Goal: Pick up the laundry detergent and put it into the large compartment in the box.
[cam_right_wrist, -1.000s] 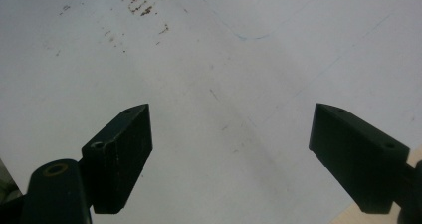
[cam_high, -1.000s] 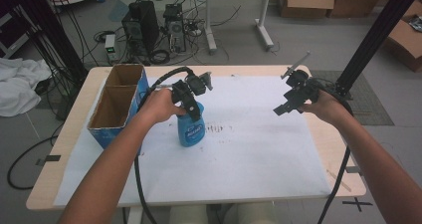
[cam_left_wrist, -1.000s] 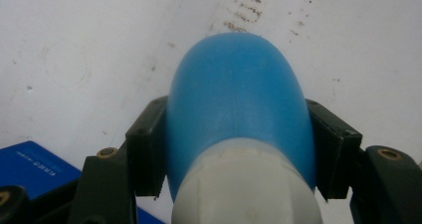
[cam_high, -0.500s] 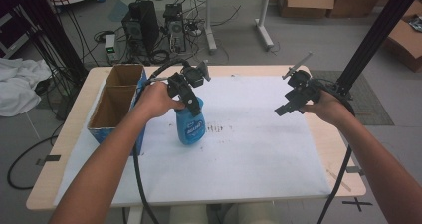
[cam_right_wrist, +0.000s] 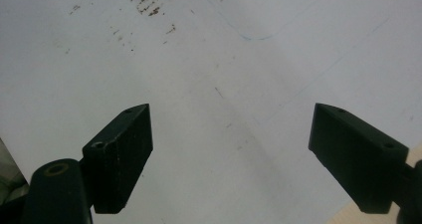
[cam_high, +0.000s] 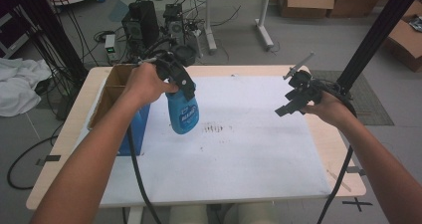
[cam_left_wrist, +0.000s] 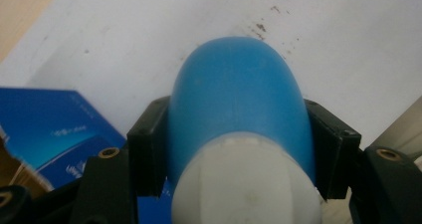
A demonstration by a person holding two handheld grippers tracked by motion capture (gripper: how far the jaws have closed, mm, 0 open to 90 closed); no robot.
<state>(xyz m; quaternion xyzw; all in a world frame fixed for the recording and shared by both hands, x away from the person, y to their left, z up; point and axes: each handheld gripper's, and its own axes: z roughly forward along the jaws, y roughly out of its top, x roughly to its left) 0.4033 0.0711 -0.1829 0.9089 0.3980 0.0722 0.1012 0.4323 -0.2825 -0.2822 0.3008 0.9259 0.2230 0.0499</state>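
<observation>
A blue bottle (cam_high: 182, 114) with a white cap hangs in the air over the white sheet (cam_high: 239, 149), held near its top by my left gripper (cam_high: 185, 89), which is shut on it. In the left gripper view the bottle (cam_left_wrist: 239, 109) sits between both jaws, its white cap nearest the camera. My right gripper (cam_high: 288, 104) hovers over the sheet's right part, open. In the right gripper view its jaws stand far apart with nothing between them, above the sheet (cam_right_wrist: 224, 84).
A blue-sided cardboard box (cam_high: 117, 104) stands at the table's left, its corner (cam_left_wrist: 50, 129) close under the bottle. Dark smudges (cam_high: 215, 129) mark the sheet's middle. The wooden table edge (cam_high: 343, 169) runs along the right. Cables and boxes lie on the floor behind.
My left gripper has lifted the blue bottle off the sheet and carried it up and back a little. The right gripper has stayed in place.
</observation>
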